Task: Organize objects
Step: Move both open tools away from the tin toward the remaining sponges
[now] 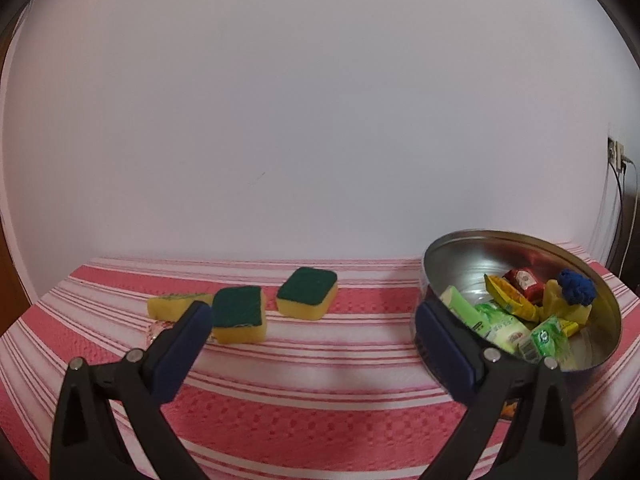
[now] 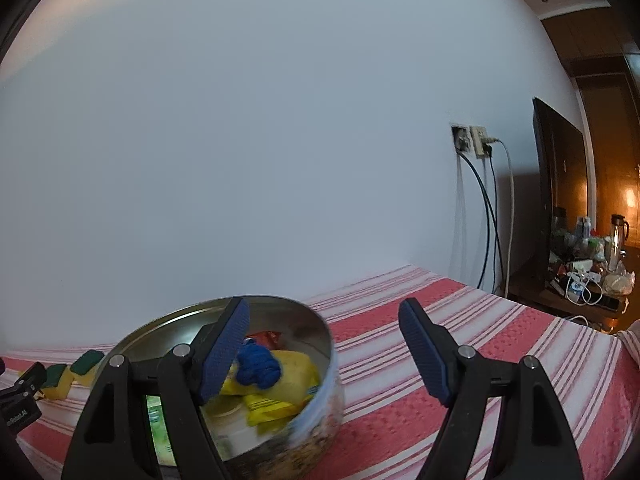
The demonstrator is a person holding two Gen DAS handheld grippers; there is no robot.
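Three yellow sponges with green tops lie in a row on the striped cloth: one on its side [image 1: 174, 305], one in the middle [image 1: 239, 313], one further right [image 1: 307, 293]. A round metal tin [image 1: 520, 248] at the right holds snack packets [image 1: 510, 300] and a blue knitted object [image 1: 576, 286]. My left gripper [image 1: 314, 318] is open and empty above the cloth, between the sponges and the tin. My right gripper [image 2: 322, 328] is open and empty, its left finger over the tin [image 2: 328, 376], above the blue object [image 2: 258, 366]. The sponges [image 2: 86, 362] show far left.
The table has a pink and white striped cloth [image 1: 320, 420] against a white wall. Wall sockets with hanging cables [image 2: 488, 208] are right of the table. A dark screen [image 2: 560, 184] and a cluttered side table [image 2: 584, 276] stand at the far right.
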